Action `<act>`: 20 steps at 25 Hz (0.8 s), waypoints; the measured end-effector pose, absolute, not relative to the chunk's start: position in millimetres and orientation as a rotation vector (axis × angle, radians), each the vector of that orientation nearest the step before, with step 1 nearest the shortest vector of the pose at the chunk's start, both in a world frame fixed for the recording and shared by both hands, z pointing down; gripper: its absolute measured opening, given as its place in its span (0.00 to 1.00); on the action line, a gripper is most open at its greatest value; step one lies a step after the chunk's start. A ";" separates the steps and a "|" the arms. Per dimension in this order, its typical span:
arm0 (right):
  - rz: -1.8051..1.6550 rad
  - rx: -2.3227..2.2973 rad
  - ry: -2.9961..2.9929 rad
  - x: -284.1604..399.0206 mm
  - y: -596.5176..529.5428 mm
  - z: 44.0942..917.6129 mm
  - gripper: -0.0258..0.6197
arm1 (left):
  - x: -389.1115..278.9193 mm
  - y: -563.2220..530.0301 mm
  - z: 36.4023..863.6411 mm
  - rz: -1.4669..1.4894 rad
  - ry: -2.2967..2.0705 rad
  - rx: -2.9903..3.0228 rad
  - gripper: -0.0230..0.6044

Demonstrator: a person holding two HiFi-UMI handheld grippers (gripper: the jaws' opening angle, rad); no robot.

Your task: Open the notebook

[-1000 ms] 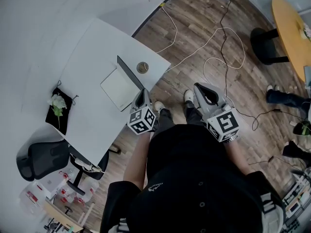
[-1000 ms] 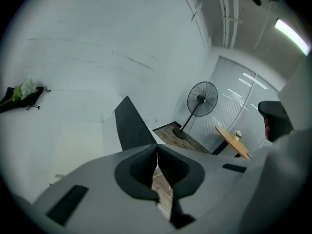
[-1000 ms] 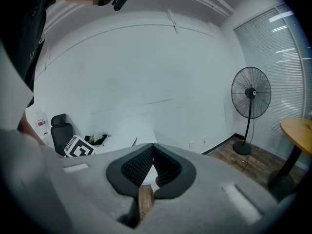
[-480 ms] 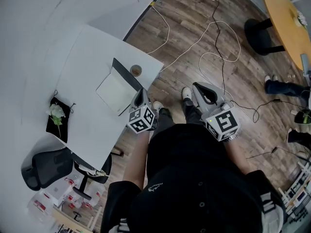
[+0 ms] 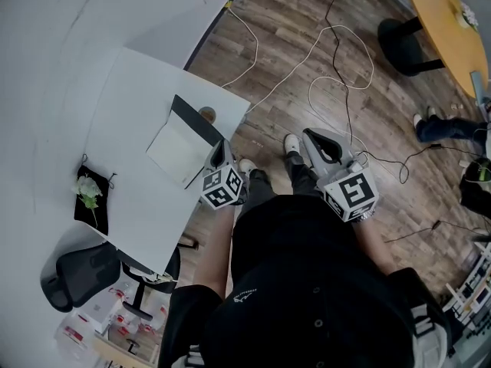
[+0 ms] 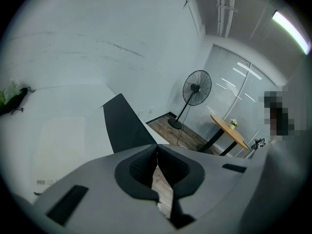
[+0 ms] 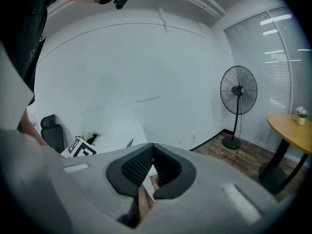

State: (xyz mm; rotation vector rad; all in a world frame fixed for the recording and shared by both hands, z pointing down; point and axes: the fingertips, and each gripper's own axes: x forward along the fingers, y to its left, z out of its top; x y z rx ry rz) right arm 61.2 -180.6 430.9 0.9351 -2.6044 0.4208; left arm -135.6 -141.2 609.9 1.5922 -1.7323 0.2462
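Observation:
The notebook (image 5: 176, 153) lies open on the white table (image 5: 130, 106), white page up, its black cover (image 5: 198, 121) raised on the right side. My left gripper (image 5: 219, 152) hangs just off the table's near edge beside the notebook, jaws shut with nothing between them. In the left gripper view the black cover (image 6: 124, 126) stands tilted ahead of the left gripper (image 6: 157, 148), with the pale page (image 6: 63, 140) to its left. My right gripper (image 5: 313, 139) is over the wooden floor, away from the table, also shut and holding nothing; the right gripper (image 7: 152, 148) faces a white wall.
A small round object (image 5: 207, 114) sits behind the cover. A white flower on a black cloth (image 5: 90, 192) lies at the table's left. An office chair (image 5: 80, 276), floor cables (image 5: 337, 67), a round wooden table (image 5: 441, 21) and a standing fan (image 6: 196, 88) surround the spot.
The table and notebook have drifted left and a little down in the head view. Both grippers keep the same pose, shut. The notebook's cover stays raised.

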 end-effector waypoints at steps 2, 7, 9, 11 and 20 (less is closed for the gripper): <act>0.436 0.953 -2.590 63.5 -180.7 434.6 0.05 | -134.7 -142.4 614.0 0.262 -1.719 1.598 0.05; 0.458 0.985 -2.568 67.8 -184.6 439.6 0.05 | -131.4 -147.5 622.2 0.288 -1.696 1.598 0.05; 0.456 0.988 -2.569 68.6 -187.8 439.1 0.05 | -129.1 -150.2 626.1 0.302 -1.687 1.601 0.05; 0.460 0.998 -2.564 69.9 -190.2 440.2 0.05 | -127.1 -152.5 631.0 0.317 -1.677 1.602 0.05; 0.475 1.032 -2.539 77.3 -199.6 444.7 0.05 | -121.4 -161.1 647.0 0.368 -1.636 1.606 0.05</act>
